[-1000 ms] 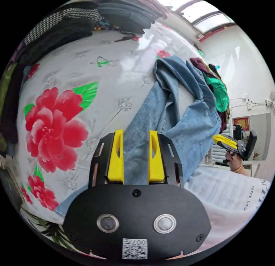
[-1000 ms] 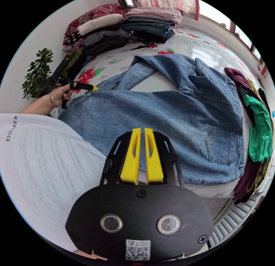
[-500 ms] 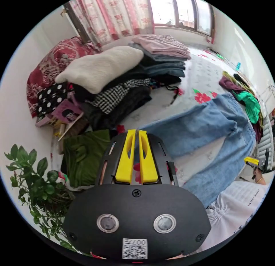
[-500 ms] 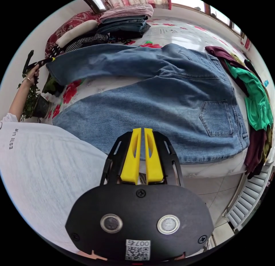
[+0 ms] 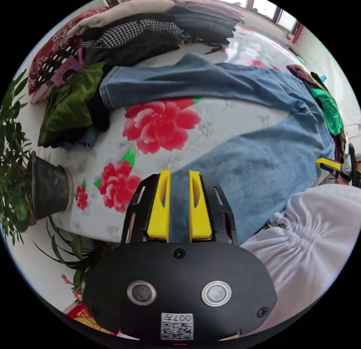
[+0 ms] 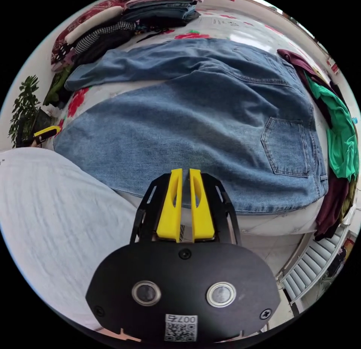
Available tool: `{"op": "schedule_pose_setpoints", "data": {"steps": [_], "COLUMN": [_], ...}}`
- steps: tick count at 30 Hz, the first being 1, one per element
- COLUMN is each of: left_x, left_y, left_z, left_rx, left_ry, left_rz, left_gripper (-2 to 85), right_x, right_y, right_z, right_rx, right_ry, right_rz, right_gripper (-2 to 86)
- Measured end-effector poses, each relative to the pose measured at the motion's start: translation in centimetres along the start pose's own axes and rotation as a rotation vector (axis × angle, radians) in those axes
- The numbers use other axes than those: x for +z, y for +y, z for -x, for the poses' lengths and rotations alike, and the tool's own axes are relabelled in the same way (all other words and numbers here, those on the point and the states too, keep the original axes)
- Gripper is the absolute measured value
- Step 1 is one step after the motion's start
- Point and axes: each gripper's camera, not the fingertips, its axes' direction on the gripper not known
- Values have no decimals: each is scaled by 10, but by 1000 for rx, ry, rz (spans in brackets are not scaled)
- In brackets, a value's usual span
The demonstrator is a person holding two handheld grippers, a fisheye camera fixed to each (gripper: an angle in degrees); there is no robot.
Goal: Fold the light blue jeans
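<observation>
Two legs of light blue jeans (image 6: 210, 112) lay spread flat on floral bedsheet (image 5: 158, 123). Left gripper (image 5: 179, 176) jaws slightly parted over near-leg hem, empty. Right gripper (image 6: 182, 172) jaws nearly closed, gripping nothing.

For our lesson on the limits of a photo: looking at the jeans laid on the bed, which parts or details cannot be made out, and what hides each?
- Jeans near leg end, right gripper view: behind the person's white shirt.
- Jeans front side: face down on the bed.
- Left tool tips, left gripper view: touching the denim or above it, unclear.
- Clothes pile, right gripper view: cut off by the edge.
</observation>
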Motion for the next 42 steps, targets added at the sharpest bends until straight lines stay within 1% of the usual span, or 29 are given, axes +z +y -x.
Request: {"op": "schedule_pose_setpoints", "data": {"steps": [2, 3, 5, 6, 7, 8, 9, 11, 15, 19, 21, 24, 27, 31, 33, 34, 36, 37, 38, 40, 42], "left_x": [17, 15, 18, 14, 10, 0, -9, -20, -46, -55, -47, -26, 1, 41, 69, 69, 74, 75, 77, 78, 77], "left_y": [9, 12, 2, -8, -12, -23, -36, -61, -129, -195, -240, -293, -340, -383, -399, -402, -410, -410, -408, -403, -393], "left_z": [-7, -7, -2, 1, 2, 2, 1, 1, -2, -2, -7, -14, -20, -29, -38, -40, -45, -45, -48, -53, -55], "left_rx": [-11, -25, -66, -97, -97, -79, -51, -11, 117, 198, 265, 343, 394, 478, 543, 571, 637, 647, 678, 690, 664], "left_ry": [19, 36, 84, 93, 93, 87, 71, 34, -46, -139, -189, -224, -217, -251, -291, -262, -260, -253, -176, -166, -204], "left_rz": [51, -12, 25, 24, 1, -50, -81, -102, -146, -128, -67, 12, 95, 215, 310, 307, 366, 376, 402, 398, 352], "left_gripper": [58, 54, 49, 48, 48, 47, 48, 54, 64, 74, 81, 89, 99, 116, 122, 119, 108, 106, 72, 38, 4], "right_x": [4, 5, 4, 1, -11, -27, -35, -63, -95, -127, -130, -121, -100, -47, -19, 0, 26, 26, 28, 27, 25], "right_y": [4, 3, -9, -14, -21, -29, -34, -65, -129, -202, -234, -291, -348, -426, -452, -466, -480, -483, -483, -481, -478], "right_z": [5, 6, 7, 7, 6, 3, 1, -10, -32, -51, -58, -72, -86, -109, -123, -132, -143, -144, -147, -155, -161], "right_rx": [-30, -37, -88, -107, -137, -152, -157, -188, -246, -317, -347, -398, -446, -504, -514, -517, -529, -582, -608, -603, -580], "right_ry": [19, 16, -10, -19, -23, 0, 16, 66, 99, 208, 262, 315, 360, 394, 424, 434, 425, 347, 315, 276, 273], "right_rz": [-32, -24, 35, 39, -5, -78, -107, -172, -170, -221, -219, -174, -115, 40, 119, 175, 265, 272, 295, 295, 304], "right_gripper": [1, 1, 2, 3, 5, 9, 12, 27, 44, 63, 68, 72, 78, 80, 77, 75, 64, 55, 47, 33, 18]}}
